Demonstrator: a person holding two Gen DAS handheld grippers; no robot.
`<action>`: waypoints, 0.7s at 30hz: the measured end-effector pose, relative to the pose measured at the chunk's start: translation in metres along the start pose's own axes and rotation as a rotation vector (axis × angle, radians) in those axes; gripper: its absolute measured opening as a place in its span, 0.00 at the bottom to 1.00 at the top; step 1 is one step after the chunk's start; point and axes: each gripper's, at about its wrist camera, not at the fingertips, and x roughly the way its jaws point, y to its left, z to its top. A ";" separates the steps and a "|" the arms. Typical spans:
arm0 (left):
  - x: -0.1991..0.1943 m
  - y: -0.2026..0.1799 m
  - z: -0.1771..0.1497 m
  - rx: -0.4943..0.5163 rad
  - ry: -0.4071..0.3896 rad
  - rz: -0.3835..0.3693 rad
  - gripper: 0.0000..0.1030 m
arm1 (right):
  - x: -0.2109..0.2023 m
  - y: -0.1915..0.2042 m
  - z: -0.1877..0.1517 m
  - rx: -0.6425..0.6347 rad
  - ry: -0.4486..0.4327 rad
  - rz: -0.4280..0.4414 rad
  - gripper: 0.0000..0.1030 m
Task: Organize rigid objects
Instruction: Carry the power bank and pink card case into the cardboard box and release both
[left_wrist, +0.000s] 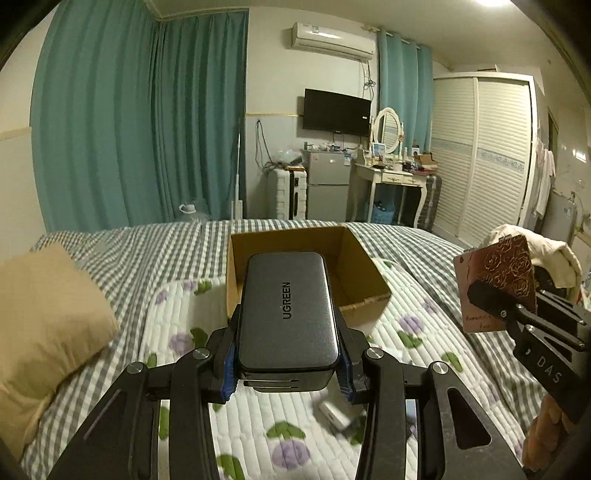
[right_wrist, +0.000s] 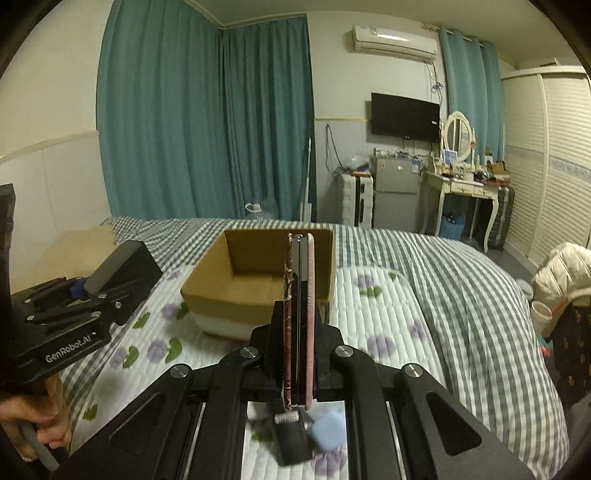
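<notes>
Fingers (left_wrist: 225, 354) clamp a dark case (left_wrist: 288, 310) marked "UGREEN".

Bed (left_wrist: 110, 240) under a grey-and-white checked cover, spread with a white quilted mat (left_wrist: 258, 424) printed in purple flowers. Open cardboard box (left_wrist: 354, 266) on the mat at 12 o'clock, tan pillow (left_wrist: 44, 325) at 9, cream garment (left_wrist: 546, 254) at 3, small white item (left_wrist: 334, 415) at 6, blurred
</notes>
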 end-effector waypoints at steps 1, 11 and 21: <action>0.004 0.000 0.003 0.001 -0.002 0.004 0.41 | 0.003 0.000 0.003 -0.007 -0.006 0.003 0.10; 0.060 0.004 0.029 0.014 -0.008 0.037 0.41 | 0.062 -0.005 0.027 -0.084 -0.027 0.017 0.10; 0.137 0.014 0.044 0.020 0.024 0.037 0.41 | 0.138 -0.007 0.048 -0.126 0.001 0.045 0.10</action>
